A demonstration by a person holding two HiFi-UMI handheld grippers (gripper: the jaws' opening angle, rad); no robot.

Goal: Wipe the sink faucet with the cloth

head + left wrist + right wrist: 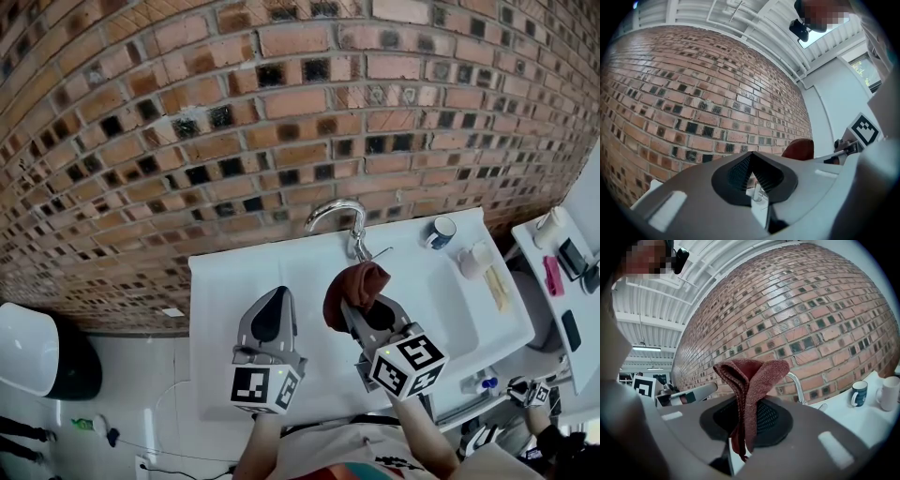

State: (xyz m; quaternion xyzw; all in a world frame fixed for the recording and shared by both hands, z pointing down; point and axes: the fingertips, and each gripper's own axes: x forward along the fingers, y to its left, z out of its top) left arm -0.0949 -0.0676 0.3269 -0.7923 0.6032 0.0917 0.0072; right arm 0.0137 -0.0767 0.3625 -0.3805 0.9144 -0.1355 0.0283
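Note:
A chrome curved faucet (339, 220) rises at the back rim of the white sink (441, 295), against the brick wall. My right gripper (361, 305) is shut on a dark red cloth (354, 289), which bunches up just in front of the faucet base. In the right gripper view the cloth (750, 394) stands folded between the jaws, and the faucet (797, 386) shows just right of it. My left gripper (272, 314) hovers over the sink's left part, shut with nothing in it; in its own view the jaws meet at a point (751, 174), the cloth (799, 149) to the right.
A dark mug (440, 232) and a white cup (476, 258) stand on the sink's right rim. A shelf (562, 281) with small items lies at far right. A white and black bin (42, 361) sits on the floor at left.

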